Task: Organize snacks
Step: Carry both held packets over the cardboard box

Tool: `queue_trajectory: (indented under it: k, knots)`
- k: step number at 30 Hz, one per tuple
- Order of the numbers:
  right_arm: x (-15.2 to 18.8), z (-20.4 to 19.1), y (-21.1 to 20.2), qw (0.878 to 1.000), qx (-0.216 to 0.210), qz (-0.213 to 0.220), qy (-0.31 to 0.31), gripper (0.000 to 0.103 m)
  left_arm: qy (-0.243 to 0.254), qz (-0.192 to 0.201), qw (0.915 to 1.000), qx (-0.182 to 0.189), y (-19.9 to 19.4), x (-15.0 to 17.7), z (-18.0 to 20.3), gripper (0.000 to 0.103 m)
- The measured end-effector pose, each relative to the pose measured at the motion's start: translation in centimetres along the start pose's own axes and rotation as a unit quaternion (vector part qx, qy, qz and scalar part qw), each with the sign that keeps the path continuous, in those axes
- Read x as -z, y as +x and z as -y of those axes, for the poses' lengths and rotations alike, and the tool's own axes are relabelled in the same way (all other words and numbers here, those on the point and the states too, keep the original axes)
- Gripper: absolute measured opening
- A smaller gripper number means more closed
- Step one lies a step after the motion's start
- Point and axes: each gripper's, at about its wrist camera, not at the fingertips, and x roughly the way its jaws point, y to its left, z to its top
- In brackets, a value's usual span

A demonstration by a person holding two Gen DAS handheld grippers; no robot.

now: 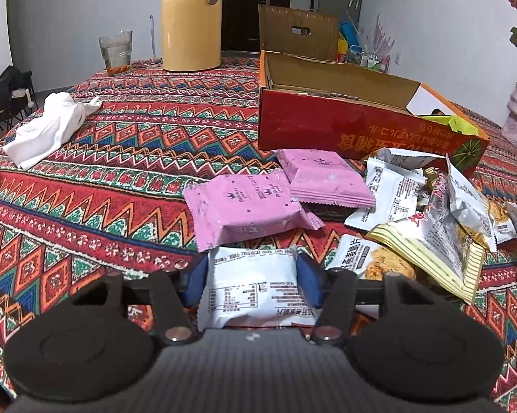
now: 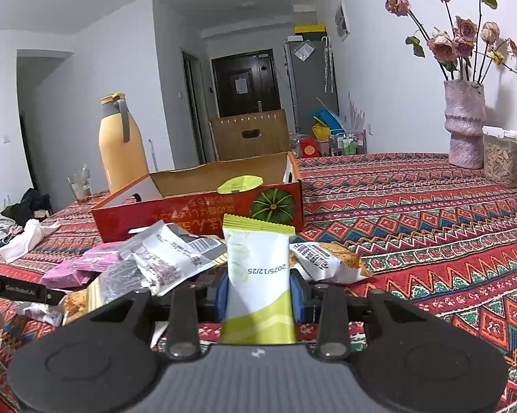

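On the patterned tablecloth point(image 1: 127, 158): I work both grippers by a heap of snacks.
Left gripper point(image 1: 252, 277): my blue pads clamp a white packet point(image 1: 253, 285), just short of two pink packets point(image 1: 244, 206).
Right gripper point(image 2: 257, 290): I pinch a green-and-white packet point(image 2: 258, 275) upright, dated 2025/12/25.
Red box point(image 2: 196, 210): open beyond the heap, one green packet point(image 2: 239, 184) inside.
Loose wrappers point(image 1: 430, 213): piled right of my left gripper, before the box.
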Motion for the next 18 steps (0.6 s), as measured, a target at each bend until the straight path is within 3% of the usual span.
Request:
queue_trajectory:
  k: [9,18]
  knots:
    - [0.1,-1.0,-1.5,1.000,-0.002,0.010,-0.006,0.035,0.001,0.015,0.9998,0.011,-1.5,0.5,-0.4,0.053]
    - [0.0,-1.9,-2.9,1.000,-0.006,0.022,-0.015,0.035,0.000,0.064,0.9977,0.024,-4.9,0.2,-0.7,0.053]
